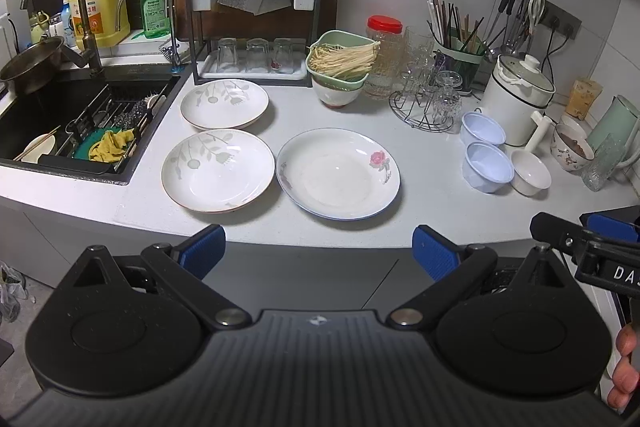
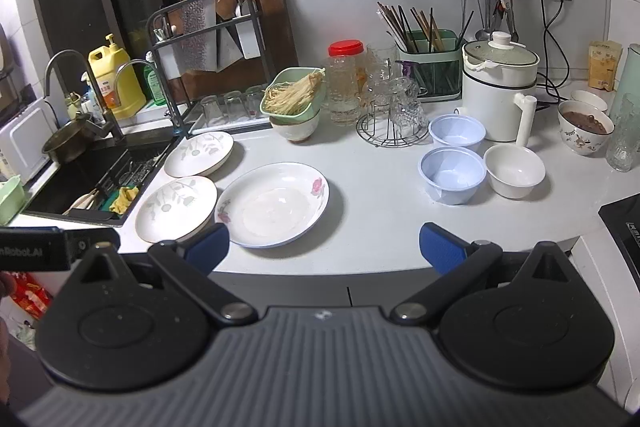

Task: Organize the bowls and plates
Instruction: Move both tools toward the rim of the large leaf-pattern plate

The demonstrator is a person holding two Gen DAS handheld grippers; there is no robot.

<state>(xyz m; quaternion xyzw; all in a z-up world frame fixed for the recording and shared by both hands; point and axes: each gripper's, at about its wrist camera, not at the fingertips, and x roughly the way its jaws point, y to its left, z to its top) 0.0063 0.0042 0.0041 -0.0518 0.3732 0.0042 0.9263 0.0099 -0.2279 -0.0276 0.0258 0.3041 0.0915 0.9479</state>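
Both grippers, left gripper (image 1: 319, 251) and right gripper (image 2: 324, 250), spread wide, empty. Risk: rose plate (image 1: 338, 173), frame centre, slips from a thin rim pinch.

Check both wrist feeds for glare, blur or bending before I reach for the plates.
Left wrist view: sharp, evenly lit; soft glare on the rose plate and the nearer leaf plate; fisheye bows the counter edge. Right wrist view: equally sharp; the rose plate shines at its centre, the white bowl casts a faint shadow, and the wall lines curve at the borders.
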